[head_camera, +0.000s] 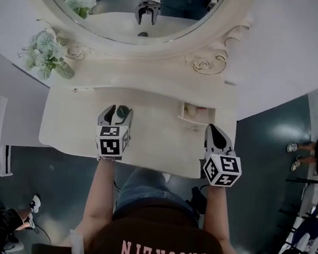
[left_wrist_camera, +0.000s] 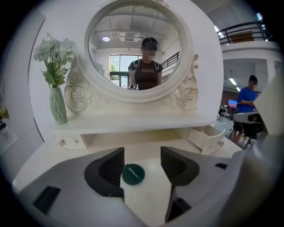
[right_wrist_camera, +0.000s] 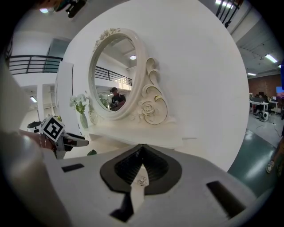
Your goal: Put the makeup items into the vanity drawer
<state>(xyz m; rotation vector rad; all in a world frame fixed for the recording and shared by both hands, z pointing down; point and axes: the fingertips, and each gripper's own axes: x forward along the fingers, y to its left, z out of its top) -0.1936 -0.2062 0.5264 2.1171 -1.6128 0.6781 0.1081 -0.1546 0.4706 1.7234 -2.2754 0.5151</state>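
A dark green round compact lies flat on the white vanity top. My left gripper stands open around it. The compact sits close against the left pad, well apart from the right one. In the head view this gripper hovers over the left middle of the tabletop. The small drawer under the shelf at the right is pulled out, and it shows again as the open drawer in the left gripper view. My right gripper is shut just right of it, nothing visibly held.
An oval mirror with carved roses rises behind the shelf. A green vase of pale flowers stands at the shelf's left end, above a closed drawer. A person in blue stands off to the right.
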